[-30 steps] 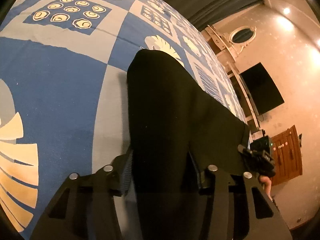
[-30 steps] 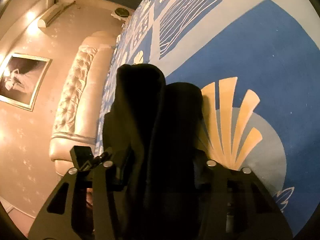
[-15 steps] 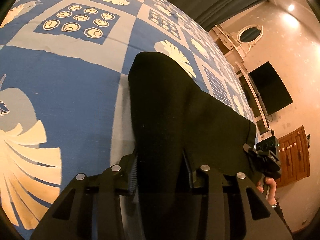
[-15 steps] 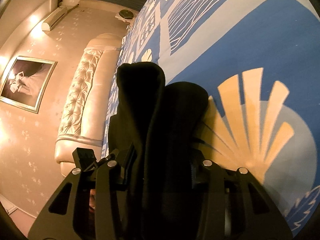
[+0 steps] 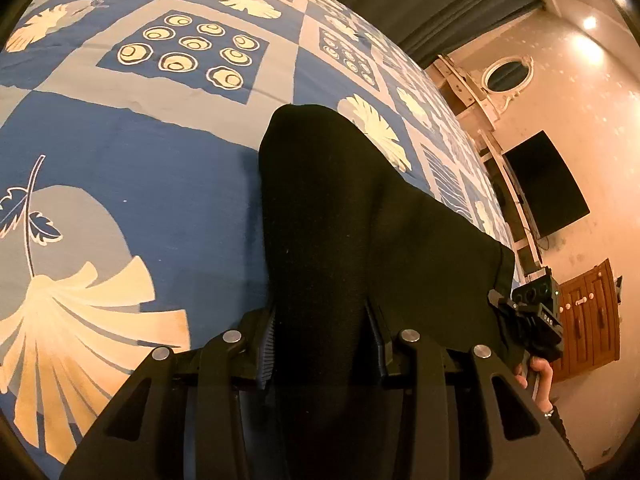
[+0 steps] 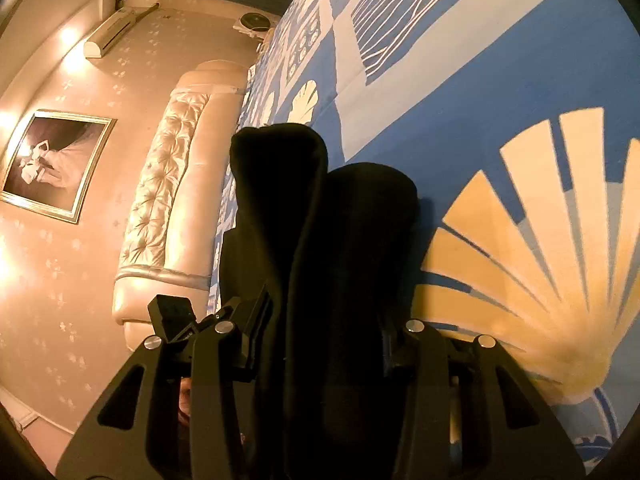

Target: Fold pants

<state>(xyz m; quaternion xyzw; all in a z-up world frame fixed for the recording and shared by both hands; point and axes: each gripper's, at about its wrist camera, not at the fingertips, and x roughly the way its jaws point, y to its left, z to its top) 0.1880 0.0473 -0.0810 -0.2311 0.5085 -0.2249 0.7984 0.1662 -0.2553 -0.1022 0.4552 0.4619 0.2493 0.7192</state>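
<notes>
Black pants (image 5: 340, 216) hang in a thick fold between both grippers above a blue patterned bedspread (image 5: 140, 168). My left gripper (image 5: 320, 348) is shut on one end of the bundle, the cloth filling the gap between its pads. My right gripper (image 6: 328, 340) is shut on the other end, where the pants (image 6: 320, 220) stand up in two rounded folds. The right gripper (image 5: 536, 320) and the hand holding it show at the pants' far edge in the left wrist view. Part of the left gripper (image 6: 176, 316) shows in the right wrist view.
A tufted cream headboard (image 6: 168, 208) runs along the bed's left side in the right wrist view, with a framed picture (image 6: 52, 164) on the wall. A dark television (image 5: 544, 184) and a wooden cabinet (image 5: 588, 312) stand beyond the bed.
Both grippers have carried the pants across the bedspread; its pattern has slid beneath them. The left jaws drew in slightly on the cloth at first, then held.
</notes>
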